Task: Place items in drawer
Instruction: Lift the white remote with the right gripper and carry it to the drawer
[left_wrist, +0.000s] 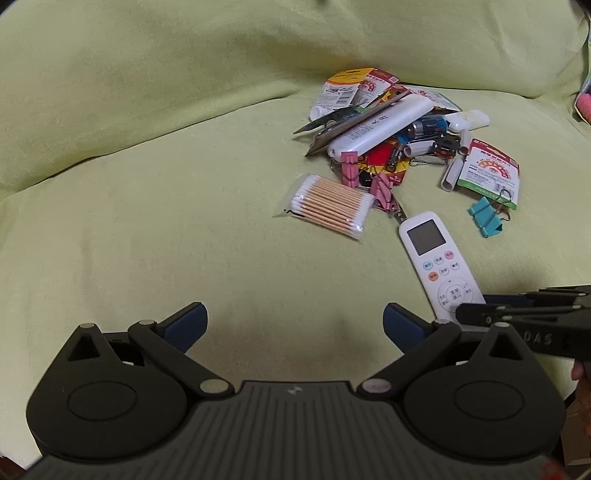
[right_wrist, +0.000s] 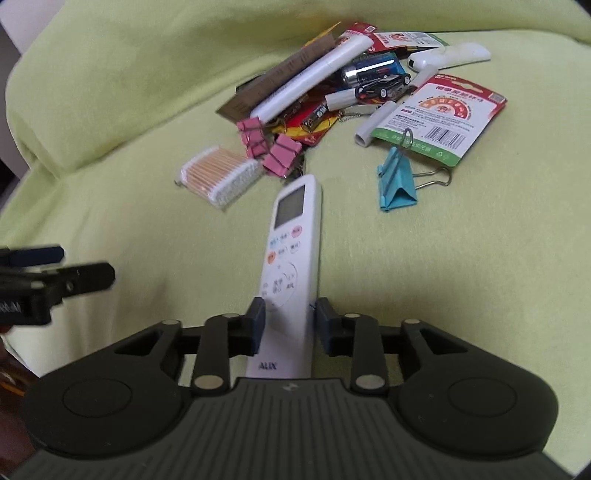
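Observation:
A white remote (right_wrist: 291, 236) with a small screen lies lengthwise on the lime-green cloth (right_wrist: 406, 280). My right gripper (right_wrist: 289, 320) is shut on its near end, with a blue pad on each side edge. In the left wrist view the same remote (left_wrist: 437, 258) lies at the right, and black parts of the right gripper cover its near end. My left gripper (left_wrist: 293, 319) is wide open above bare cloth with nothing between its fingers. A heap of small items (left_wrist: 391, 125) lies beyond the remote. No drawer is in view.
The heap holds a cotton swab pack (left_wrist: 327, 206), pink binder clips (left_wrist: 349, 168), a blue binder clip (right_wrist: 397, 181), a long white case (left_wrist: 380, 127), batteries, and carded packets (right_wrist: 439, 114). The cloth rises into a fold behind the heap. Bare cloth stretches to the left.

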